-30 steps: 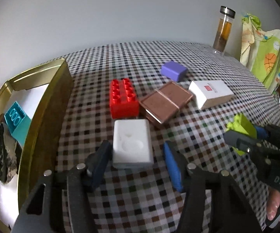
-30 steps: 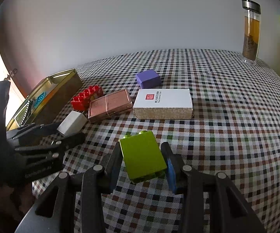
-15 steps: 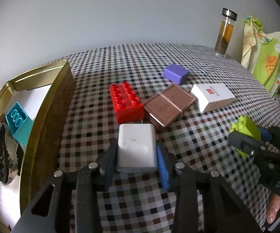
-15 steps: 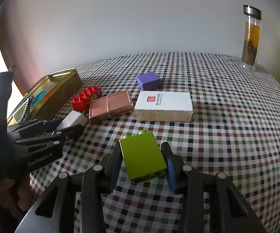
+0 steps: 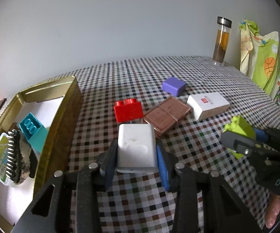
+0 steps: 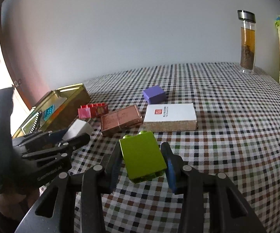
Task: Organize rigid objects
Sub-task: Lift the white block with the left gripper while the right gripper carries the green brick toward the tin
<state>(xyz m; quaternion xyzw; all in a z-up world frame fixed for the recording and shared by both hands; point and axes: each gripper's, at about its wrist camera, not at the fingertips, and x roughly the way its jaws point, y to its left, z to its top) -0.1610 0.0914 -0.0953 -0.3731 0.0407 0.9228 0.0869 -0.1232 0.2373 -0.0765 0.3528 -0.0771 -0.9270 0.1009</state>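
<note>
Since a second ago your left gripper point(image 5: 137, 158) has closed on the white charger block point(image 5: 136, 148) and lifted it: then its fingers stood apart on either side of the block as it lay on the checked tablecloth point(image 5: 208, 73), and now both pads press its sides and it hangs raised and tipped toward the camera, in front of the red brick point(image 5: 128, 110). The red brick itself now shows its side wall rather than its studded top, as the view sits lower. Your right gripper point(image 6: 143, 160) is unchanged, clenched on the lime-green brick point(image 6: 143, 155) and held above the cloth, right of the red brick. The brown notebook point(image 5: 167, 115) lies just right of the red brick, the white box point(image 5: 208, 105) further right, the purple block point(image 5: 174, 86) behind them. The gold tin point(image 5: 66, 104) stands left of the red brick, holding a teal brick point(image 5: 33, 132).
</note>
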